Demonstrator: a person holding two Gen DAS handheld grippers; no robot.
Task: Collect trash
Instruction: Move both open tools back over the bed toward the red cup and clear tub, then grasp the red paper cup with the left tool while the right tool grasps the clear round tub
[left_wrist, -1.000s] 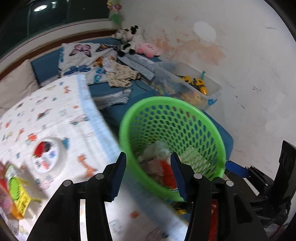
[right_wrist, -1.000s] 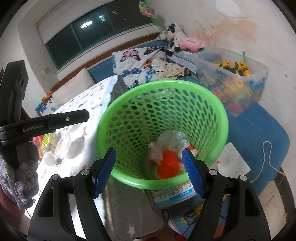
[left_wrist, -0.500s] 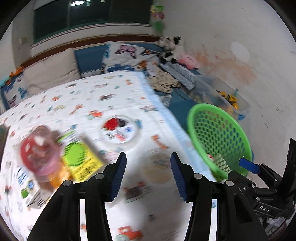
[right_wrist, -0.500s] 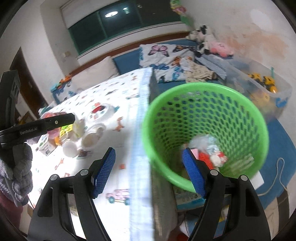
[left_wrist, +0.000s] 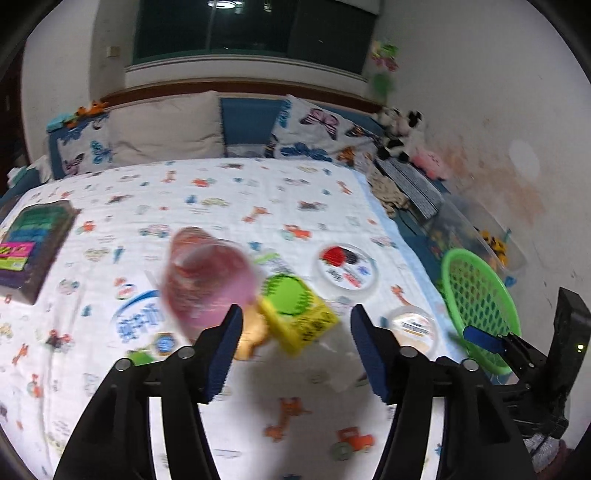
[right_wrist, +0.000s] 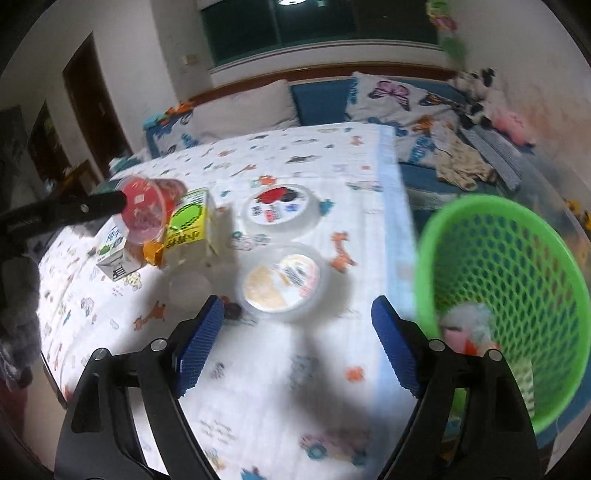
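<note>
Both cameras have swung away from the green perforated plastic basket (right_wrist: 517, 280) and now look over the table with the white cartoon-print cloth (left_wrist: 229, 192). One second ago the basket filled both views; now it stands at the right edge of the table, low beside it, with some crumpled trash already at its bottom. I judge from this that one delivery is finished and both hands are returning for the next pieces.

The left tongs (left_wrist: 295, 343) are empty and their jaws are opening; they point at the cluster in the middle of the table. The right tongs (right_wrist: 295, 339) are also empty and opening, and the near round plastic cup with the white and beige lid (right_wrist: 282, 282) lies just beyond them.

Count of what remains on the table, as far as the blur allows:
- one pink transparent plastic cup with a red lid (left_wrist: 207, 277), at the left of the cluster;
- one yellow carton with a green round mark (left_wrist: 295, 314), touching the pink cup;
- one small white carton with blue print (right_wrist: 116, 254), near these two;
- one orange crumpled wrapper (right_wrist: 153, 253), under the pink cup;
- two round lidded cups: the near one, and one far round white cup with a red and black label (right_wrist: 279, 208);
- one dark flat box with coloured stripes (left_wrist: 33, 247), far left, perhaps not trash.

There is one basket.
</note>
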